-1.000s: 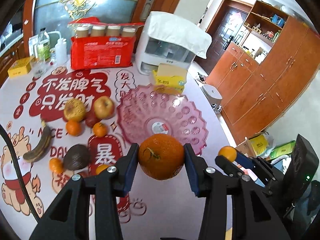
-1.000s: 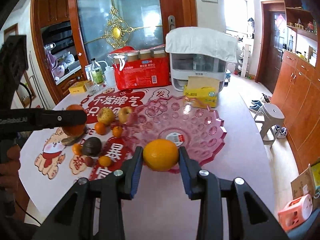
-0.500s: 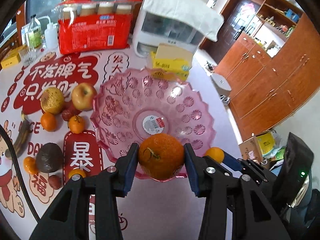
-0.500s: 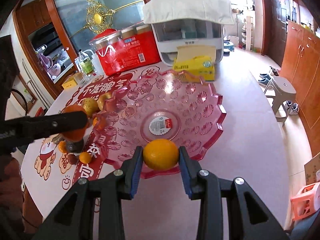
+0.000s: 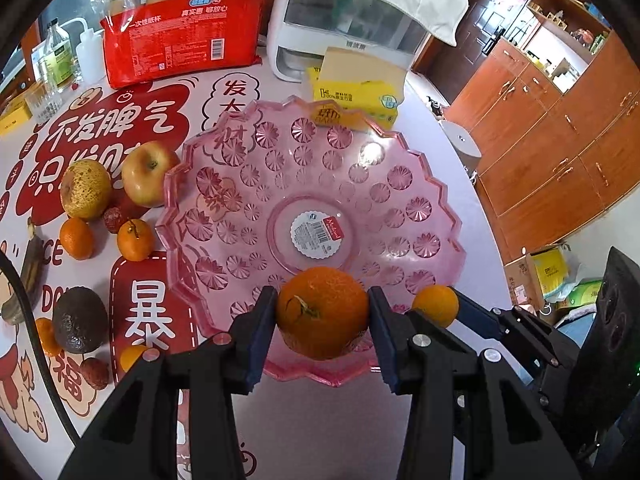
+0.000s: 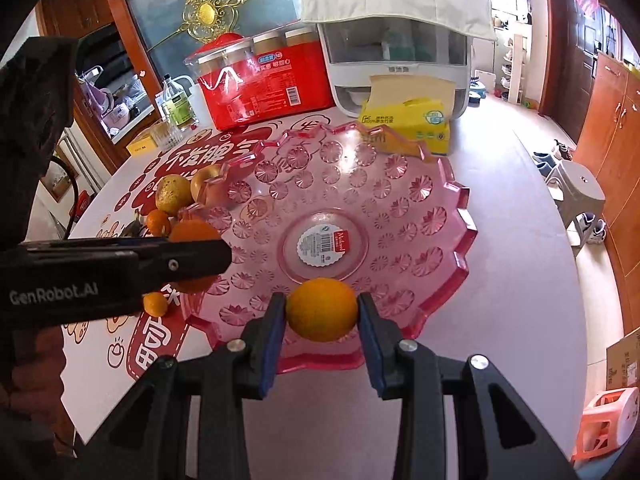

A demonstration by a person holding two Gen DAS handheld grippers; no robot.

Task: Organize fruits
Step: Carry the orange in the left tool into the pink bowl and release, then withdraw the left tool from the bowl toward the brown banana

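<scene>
My left gripper (image 5: 322,320) is shut on a large orange (image 5: 322,312) and holds it over the near rim of the pink glass bowl (image 5: 224,184). My right gripper (image 6: 322,314) is shut on a smaller yellow-orange orange (image 6: 322,309), also over the near edge of the bowl (image 6: 444,200). The bowl holds no fruit; a label sticks to its centre. In the right wrist view the left gripper (image 6: 192,256) reaches in from the left with its orange (image 6: 194,232). In the left wrist view the right gripper's orange (image 5: 436,305) shows at right.
Left of the bowl lie an apple (image 5: 146,178), a spotted pear (image 5: 85,189), tangerines (image 5: 135,240), an avocado (image 5: 80,320) and a dark banana (image 5: 28,276). Behind stand a red cup pack (image 5: 180,36), a white appliance (image 5: 352,28) and a yellow tissue pack (image 5: 356,96).
Both grippers have moved forward with their oranges, from short of the bowl to over its near rim. The bowl looks larger and closer.
</scene>
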